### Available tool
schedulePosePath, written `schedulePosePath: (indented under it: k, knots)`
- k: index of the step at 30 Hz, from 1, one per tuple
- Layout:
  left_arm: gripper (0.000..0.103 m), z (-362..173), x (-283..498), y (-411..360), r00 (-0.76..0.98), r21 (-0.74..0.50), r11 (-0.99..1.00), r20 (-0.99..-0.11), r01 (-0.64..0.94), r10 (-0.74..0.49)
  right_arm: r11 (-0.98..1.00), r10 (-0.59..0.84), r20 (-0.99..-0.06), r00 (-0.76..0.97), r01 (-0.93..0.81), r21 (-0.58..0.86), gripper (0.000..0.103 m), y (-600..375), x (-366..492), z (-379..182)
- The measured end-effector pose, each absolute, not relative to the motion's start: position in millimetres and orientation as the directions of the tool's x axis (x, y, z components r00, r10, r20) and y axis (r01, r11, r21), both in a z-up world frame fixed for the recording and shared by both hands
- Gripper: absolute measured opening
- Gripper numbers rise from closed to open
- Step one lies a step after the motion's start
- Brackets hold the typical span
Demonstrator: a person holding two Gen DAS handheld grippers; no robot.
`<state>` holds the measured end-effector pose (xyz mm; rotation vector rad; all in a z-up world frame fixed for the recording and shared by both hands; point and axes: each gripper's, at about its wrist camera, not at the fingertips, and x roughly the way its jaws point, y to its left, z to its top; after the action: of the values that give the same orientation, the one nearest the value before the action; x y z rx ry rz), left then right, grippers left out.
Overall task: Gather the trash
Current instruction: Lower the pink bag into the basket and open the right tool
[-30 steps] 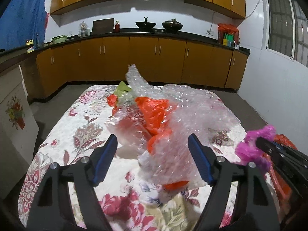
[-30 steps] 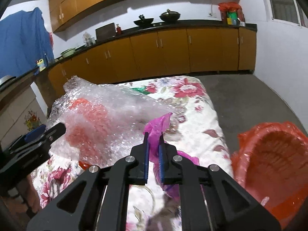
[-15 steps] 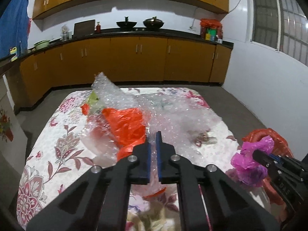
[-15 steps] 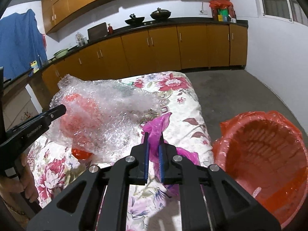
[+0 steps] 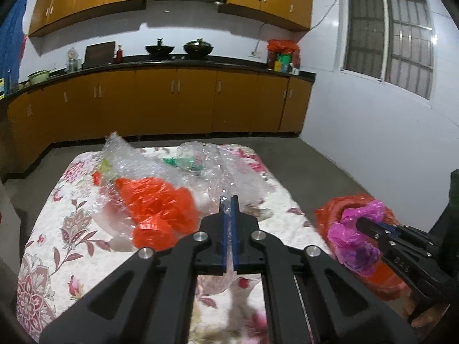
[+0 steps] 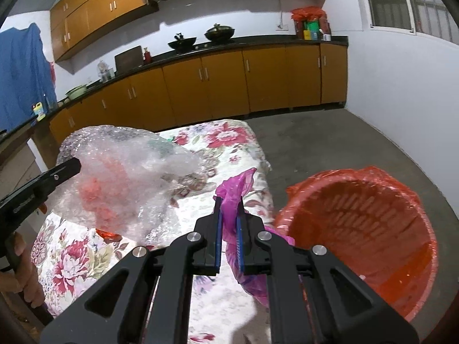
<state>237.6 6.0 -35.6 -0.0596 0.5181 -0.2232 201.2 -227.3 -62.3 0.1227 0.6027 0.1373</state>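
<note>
- Left wrist: our left gripper, spread wide a second ago, is now pinching the bubble wrap on the floral table; grab done, lifting is next
- Right wrist: our right gripper is loosening slightly on the pink bag, now swinging closer to the red bin; drop looks imminent

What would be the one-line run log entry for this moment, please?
left tool: shut on bubble wrap | right tool: holds pink plastic bag, jaws slightly parted | lined red basket: right of table, nothing dropped yet
</note>
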Motion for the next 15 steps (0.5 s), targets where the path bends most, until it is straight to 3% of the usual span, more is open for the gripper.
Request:
schedulePosePath:
  k: [15]
  knots:
    - [0.004, -10.4, 216.5, -48.0, 0.824, -0.122, 0.929, -0.431, 0.350, -0.367, 0.988, 0.071, -0.523, 0.850, 0.013, 0.154, 0.009, -276.3, 174.1, -45.4]
